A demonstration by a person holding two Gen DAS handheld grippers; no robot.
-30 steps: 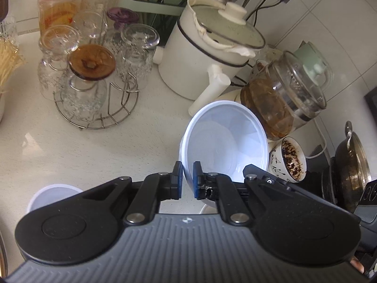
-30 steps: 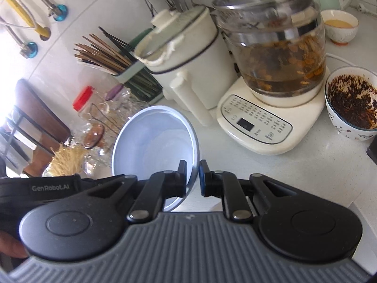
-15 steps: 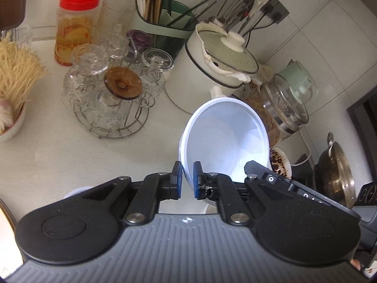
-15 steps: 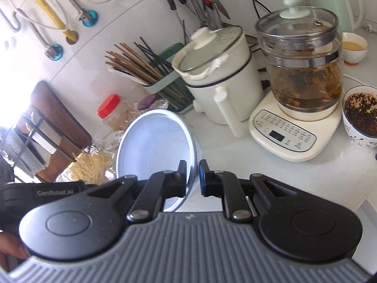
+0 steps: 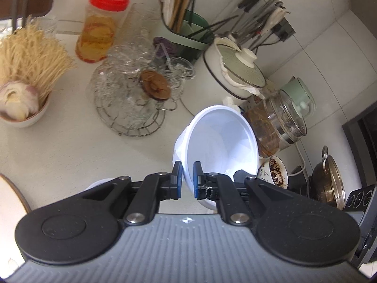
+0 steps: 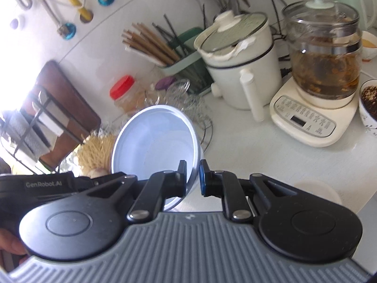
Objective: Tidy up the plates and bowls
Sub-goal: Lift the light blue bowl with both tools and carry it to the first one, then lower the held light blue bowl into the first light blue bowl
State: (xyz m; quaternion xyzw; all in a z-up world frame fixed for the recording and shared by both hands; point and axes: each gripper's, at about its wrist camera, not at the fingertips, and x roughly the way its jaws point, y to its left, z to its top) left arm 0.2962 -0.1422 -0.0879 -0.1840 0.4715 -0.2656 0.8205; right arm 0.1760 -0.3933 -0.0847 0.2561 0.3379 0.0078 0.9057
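"GenRobot.AI" stands in pale letters on the black left gripper [image 6: 47, 186], left of the white bowl [image 6: 155, 141]; the kettle base's [image 6: 306, 120] panel print is illegible.

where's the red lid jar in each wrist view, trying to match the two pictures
Left wrist: the red-lidded jar stands at upper left on the counter, behind the rack of glasses.
Right wrist: the same jar sits left of centre, just above the rim of the white bowl.
Shared landmark: the white pot with the green lid, to the right of the jar in both views.
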